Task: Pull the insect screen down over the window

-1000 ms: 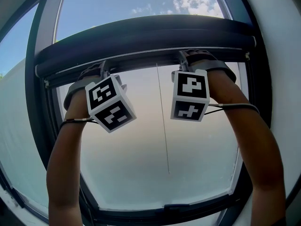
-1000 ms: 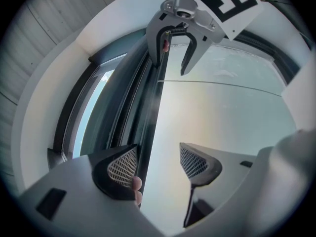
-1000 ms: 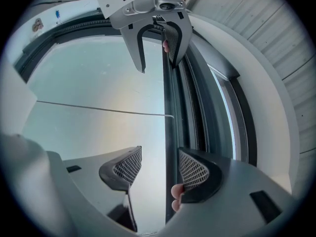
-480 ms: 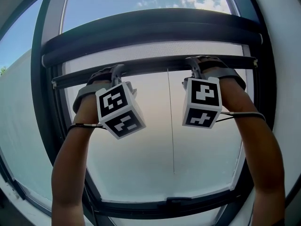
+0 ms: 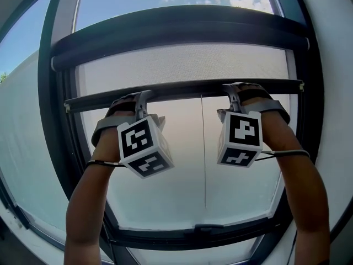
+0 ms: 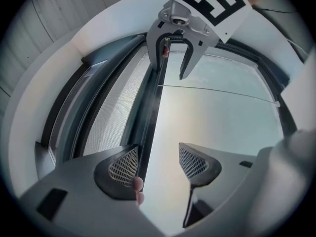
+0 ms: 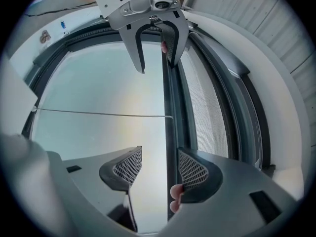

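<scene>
straddling screen bar [image 5: 182,87]: left gripper [image 6: 158,154], right gripper [image 7: 159,157]

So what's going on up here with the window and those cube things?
A person holds a claw tool in each hand, both set on the dark bar at the bottom edge of an insect screen. The left claw and right claw each have their jaws apart, with the bar running between them against one jaw. The mesh covers only the upper part of the window; the glass below is uncovered, so most of the pull remains.
</scene>
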Available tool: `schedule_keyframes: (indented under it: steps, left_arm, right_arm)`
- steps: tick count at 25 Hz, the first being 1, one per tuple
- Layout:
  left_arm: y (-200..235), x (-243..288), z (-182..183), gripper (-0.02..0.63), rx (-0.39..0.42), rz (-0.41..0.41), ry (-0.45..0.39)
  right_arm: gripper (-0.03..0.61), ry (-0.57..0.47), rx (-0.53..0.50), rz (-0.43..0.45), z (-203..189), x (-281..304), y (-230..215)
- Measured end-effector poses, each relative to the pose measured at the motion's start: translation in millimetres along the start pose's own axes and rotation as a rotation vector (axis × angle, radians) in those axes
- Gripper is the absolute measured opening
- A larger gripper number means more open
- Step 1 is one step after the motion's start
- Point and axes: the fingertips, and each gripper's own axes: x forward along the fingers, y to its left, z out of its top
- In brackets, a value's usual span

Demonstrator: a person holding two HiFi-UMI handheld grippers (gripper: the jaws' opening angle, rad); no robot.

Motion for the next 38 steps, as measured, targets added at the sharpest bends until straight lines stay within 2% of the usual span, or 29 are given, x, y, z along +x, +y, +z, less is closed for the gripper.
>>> schedule_keyframes:
  steps: [5, 10, 13, 23, 30, 35, 38]
  left_arm:
    - [-23.4, -4.4, -2.2, 0.261, 0.017, -0.035, 0.013]
    - [-56.5, -10.6, -5.3, 0.259, 0.046, -0.097, 0.021]
    - [-76.8, -15.4, -8.5, 0.258, 0.068, -0.102, 0.016]
    - [-138.9, -36.0, -14.9, 0.244, -0.001, -0.218, -0.034]
    - [-144.7, -44.3, -20.8, 0.244, 0.003, -0.247, -0.041]
    - [-146.2, -42.1, -25.4, 0.244, 0.007, -0.256, -0.028]
    - [-145.9, -42.4, -27.5, 0.244, -0.031, -0.306, -0.039]
  right_arm:
    - [0.23, -0.011, 0.037, 0.055, 0.3, -5.6, 22.2]
    - [0.23, 0.02, -0.029, 0.073, -3.0, -11.8, 55.5]
    - [0.23, 0.012, -0.019, 0.069, -2.7, -14.9, 75.2]
    - [0.229, 0.034, -0.005, 0.15, 0.5, -33.1, 139.2]
    - [0.229, 0.015, 0.035, 0.155, 13.3, -39.2, 140.7]
    - [0.229, 0.038, 0.017, 0.19, 12.1, -37.2, 144.2]
    - [0.229, 0.042, 0.02, 0.239, 14.8, -36.8, 143.1]
